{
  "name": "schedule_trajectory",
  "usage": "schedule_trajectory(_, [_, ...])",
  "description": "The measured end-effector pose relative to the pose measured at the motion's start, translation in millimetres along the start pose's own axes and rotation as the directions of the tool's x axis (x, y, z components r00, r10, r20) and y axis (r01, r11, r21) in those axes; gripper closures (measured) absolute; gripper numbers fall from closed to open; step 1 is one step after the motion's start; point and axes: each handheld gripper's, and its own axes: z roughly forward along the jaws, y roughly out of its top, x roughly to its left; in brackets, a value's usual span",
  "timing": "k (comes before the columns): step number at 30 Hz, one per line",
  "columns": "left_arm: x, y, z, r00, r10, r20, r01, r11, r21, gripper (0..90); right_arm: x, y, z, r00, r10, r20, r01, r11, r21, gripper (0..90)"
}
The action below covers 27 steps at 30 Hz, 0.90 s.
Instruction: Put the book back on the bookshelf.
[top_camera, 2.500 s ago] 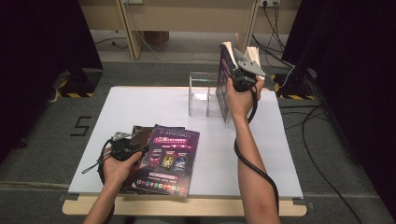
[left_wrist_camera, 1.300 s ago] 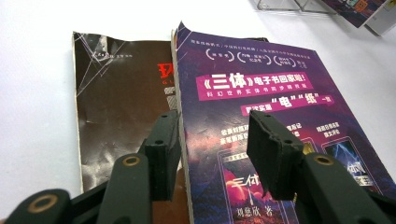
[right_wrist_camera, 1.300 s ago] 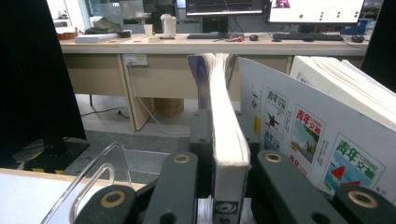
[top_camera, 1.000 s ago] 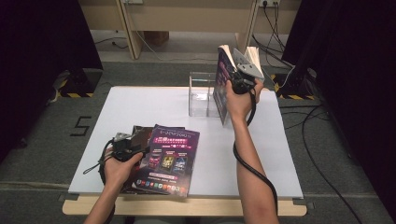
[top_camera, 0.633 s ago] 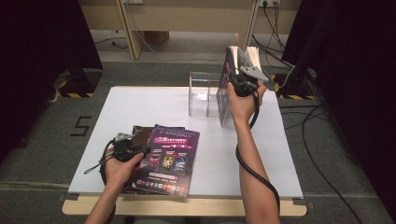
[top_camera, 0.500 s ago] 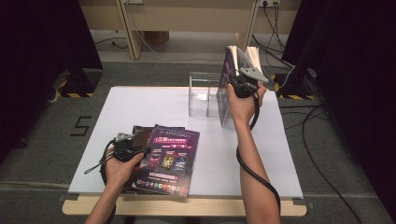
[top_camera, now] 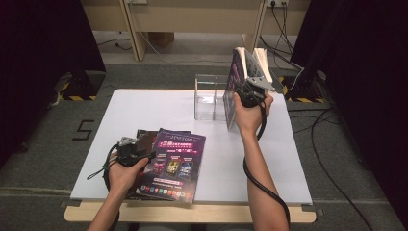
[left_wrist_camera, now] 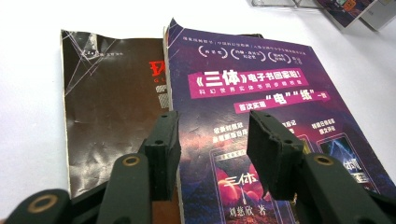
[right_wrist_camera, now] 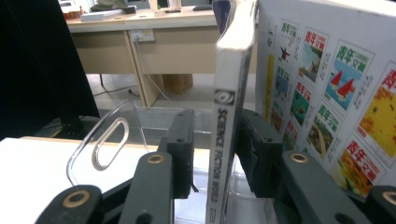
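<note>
**Magazines going into the clear rack – partway done**

We're seeing the right gripper [top_camera: 252, 86] with jaws that have just been opening, straddling the spine of an upright magazine [right_wrist_camera: 229, 116] at the clear acrylic rack [top_camera: 210, 98]; pads are looking just off it. Another magazine [right_wrist_camera: 327, 93] is standing beside it. We're judging two filed, two left: left gripper [left_wrist_camera: 212, 154] is hovering open, gripping nothing, over the purple magazine [left_wrist_camera: 261, 102] lying on a dark one [left_wrist_camera: 109, 102]. All sitting on a white table [top_camera: 144, 106]; grey carpet, wooden desk legs, cables beyond.
</note>
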Motion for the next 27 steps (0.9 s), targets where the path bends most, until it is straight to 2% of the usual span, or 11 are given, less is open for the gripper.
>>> schedule_trajectory(8, [-0.9, -0.1, 0.8, 1.0000, 0.003, 0.002, -0.003, 1.0000, 0.004, 53.3, -1.8, -6.0, -4.6, 1.0000, -0.008, 0.002, 0.008, 1.000, 0.014, 66.2])
schedule_trajectory(10, [-1.3, -0.3, 0.9, 1.0000, 0.002, 0.002, -0.002, 1.0000, 0.006, 53.3, -1.5, -7.7, -6.6, 1.0000, 0.007, 0.000, -0.007, 1.000, 0.015, 66.1])
schedule_trajectory(19, [-1.6, 0.1, 1.1, 1.0000, 0.005, 0.003, -0.005, 1.0000, 0.006, 53.3, -4.0, -14.3, -11.1, 0.9998, -0.017, 0.010, 0.017, 1.000, 0.015, 65.7])
schedule_trajectory(27, [-1.9, 0.1, 1.3, 1.0000, 0.005, 0.003, -0.005, 1.0000, 0.005, 53.3, -5.9, -17.8, -16.1, 0.9998, -0.016, 0.012, 0.016, 1.000, 0.017, 65.5])
